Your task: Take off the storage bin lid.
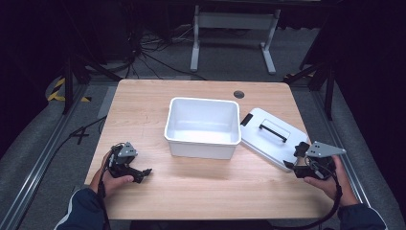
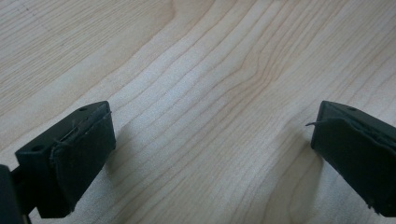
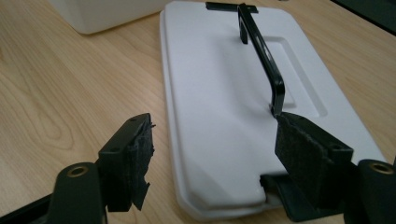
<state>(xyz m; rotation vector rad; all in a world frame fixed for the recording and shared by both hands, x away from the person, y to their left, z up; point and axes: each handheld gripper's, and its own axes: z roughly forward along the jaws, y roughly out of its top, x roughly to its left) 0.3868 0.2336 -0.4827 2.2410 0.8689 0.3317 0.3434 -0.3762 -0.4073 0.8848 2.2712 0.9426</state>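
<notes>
From above, a wooden table point(image 1: 201, 191) holds an empty white bin point(image 1: 202, 126) at its centre, with a flat white lid point(image 1: 273, 139) lying just to its right. In the left gripper view, the left gripper point(image 2: 212, 154) rests near the table's front-left corner, jaws spread wide over bare wood. In the right gripper view, the right gripper point(image 3: 215, 158) hangs released over the lid's near end, by its black handle point(image 3: 264, 56).
</notes>
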